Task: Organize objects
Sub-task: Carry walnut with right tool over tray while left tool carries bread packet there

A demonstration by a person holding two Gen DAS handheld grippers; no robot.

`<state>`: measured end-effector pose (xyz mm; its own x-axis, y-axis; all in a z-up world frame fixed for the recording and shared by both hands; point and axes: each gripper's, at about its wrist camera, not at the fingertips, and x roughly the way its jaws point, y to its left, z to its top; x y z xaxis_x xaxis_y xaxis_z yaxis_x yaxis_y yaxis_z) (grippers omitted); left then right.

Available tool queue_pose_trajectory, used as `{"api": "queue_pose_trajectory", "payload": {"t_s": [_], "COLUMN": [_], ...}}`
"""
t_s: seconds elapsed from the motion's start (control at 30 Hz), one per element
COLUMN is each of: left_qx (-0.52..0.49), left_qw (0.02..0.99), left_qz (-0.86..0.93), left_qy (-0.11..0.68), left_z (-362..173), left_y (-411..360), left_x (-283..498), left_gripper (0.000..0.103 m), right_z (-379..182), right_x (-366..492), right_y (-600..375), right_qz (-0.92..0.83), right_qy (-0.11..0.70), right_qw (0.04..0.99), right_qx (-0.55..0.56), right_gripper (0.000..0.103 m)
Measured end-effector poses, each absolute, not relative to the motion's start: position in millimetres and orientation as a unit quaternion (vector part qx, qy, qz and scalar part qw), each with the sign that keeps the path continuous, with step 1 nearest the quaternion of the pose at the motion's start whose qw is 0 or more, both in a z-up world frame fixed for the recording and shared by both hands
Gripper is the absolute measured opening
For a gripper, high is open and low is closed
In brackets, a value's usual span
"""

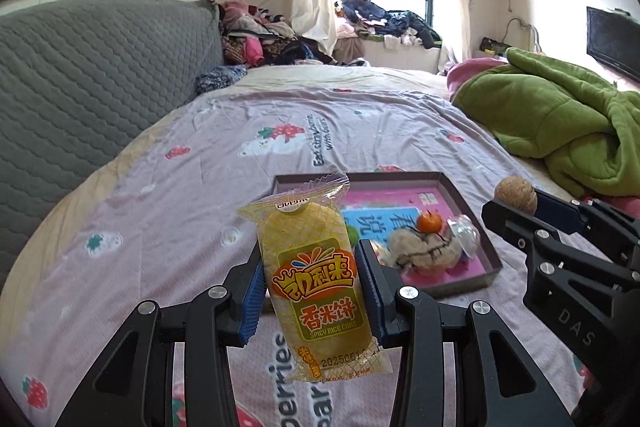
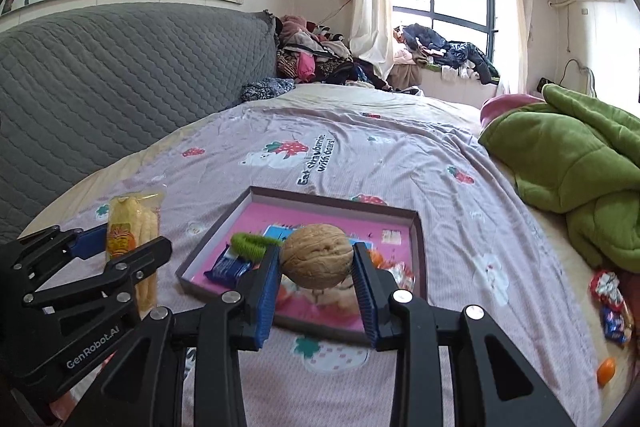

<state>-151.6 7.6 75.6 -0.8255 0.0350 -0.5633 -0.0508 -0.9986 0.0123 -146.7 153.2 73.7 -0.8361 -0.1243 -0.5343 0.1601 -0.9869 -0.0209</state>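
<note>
In the left wrist view, a yellow rice cake packet [image 1: 316, 283] was clamped upright in the left gripper [image 1: 312, 291] above the bedspread [image 1: 180, 211], before a shallow box [image 1: 476, 227].

In the right wrist view, a walnut [image 2: 316, 261] was gripped by the right gripper [image 2: 316, 287] over the box's near edge.

Green blanket [image 1: 560, 115], grey quilted headboard [image 1: 80, 75], perhaps clothes [image 1: 260, 35] heaped.

Both wrist cameras look slightly downward along their claws, close over the shared tray [image 1: 460, 195] on the bed [image 2: 400, 147].
</note>
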Motion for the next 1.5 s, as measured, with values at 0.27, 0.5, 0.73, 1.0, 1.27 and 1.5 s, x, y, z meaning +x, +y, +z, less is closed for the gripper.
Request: {"api": "queue_pose_trajectory", "payload": {"t_s": [0.27, 0.5, 0.73, 1.0, 1.27, 1.5], "left_qx": [-0.301, -0.313, -0.336, -0.345, -0.360, -0.370], "left_qw": [0.020, 0.021, 0.022, 0.026, 0.021, 0.018], "left_qz": [0.953, 0.949, 0.942, 0.938, 0.932, 0.928], "left_qy": [0.019, 0.027, 0.019, 0.018, 0.025, 0.031], "left_z": [71.3, 61.4, 41.1, 18.5, 2.5, -7.1], "left_y": [3.0, -0.8, -0.8, 5.0, 9.1, 11.5], "left_x": [-189.5, -233.5, -263.7, -281.8, -294.1, -298.5], "left_gripper": [0.044, 0.044, 0.044, 0.044, 0.044, 0.044], "right_z": [71.2, 53.0, 23.1, -6.8, -25.7, -36.5], "right_x": [-180.6, -216.4, -239.0, -255.3, -264.9, -271.9], "right_y": [148.3, 148.7, 156.8, 163.3, 159.8, 157.4], "right_qz": [-0.955, -0.947, -0.939, -0.930, -0.923, -0.918], "right_qy": [0.049, 0.062, 0.047, 0.037, 0.041, 0.045], "right_qw": [0.070, 0.061, 0.056, 0.052, 0.053, 0.050], "right_qx": [0.284, 0.309, 0.336, 0.361, 0.378, 0.392], "right_gripper": [0.036, 0.036, 0.036, 0.036, 0.036, 0.036]}}
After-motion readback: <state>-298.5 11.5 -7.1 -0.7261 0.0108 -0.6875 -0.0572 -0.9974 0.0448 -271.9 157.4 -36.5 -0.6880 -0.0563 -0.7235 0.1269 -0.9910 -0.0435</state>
